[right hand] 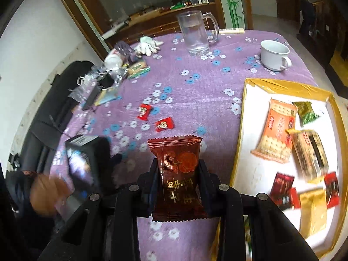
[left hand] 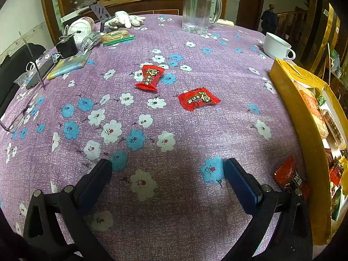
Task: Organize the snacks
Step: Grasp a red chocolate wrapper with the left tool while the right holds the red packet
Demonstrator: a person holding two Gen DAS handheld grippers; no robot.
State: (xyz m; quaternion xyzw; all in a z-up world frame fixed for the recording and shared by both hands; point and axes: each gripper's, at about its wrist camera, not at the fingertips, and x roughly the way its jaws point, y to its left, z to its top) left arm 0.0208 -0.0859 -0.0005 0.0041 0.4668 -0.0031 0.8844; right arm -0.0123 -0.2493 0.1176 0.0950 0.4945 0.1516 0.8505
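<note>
**Right gripper holds dark-red packet, left empty**

Glossy dark-red foil snack packet (right hand: 177, 174) with crimped zigzag ends sits upright, pinched in the right gripper (right hand: 177, 181), above the purple floral tablecloth (right hand: 195, 100) just left of the shallow yellow cardboard tray (right hand: 241, 130). Left gripper (left hand: 167, 174) has its jaws wide and empty, low over the cloth. Two shiny red candy wrappers (left hand: 150, 77) (left hand: 198, 99) lie flat ahead of it.

A lived-in home dining room: a table (left hand: 195, 50) under a purple floral tablecloth, a glass pitcher (left hand: 196, 8), a white mug (left hand: 277, 45), wood-framed shelving behind, a wooden stair railing (left hand: 289, 15)
</note>
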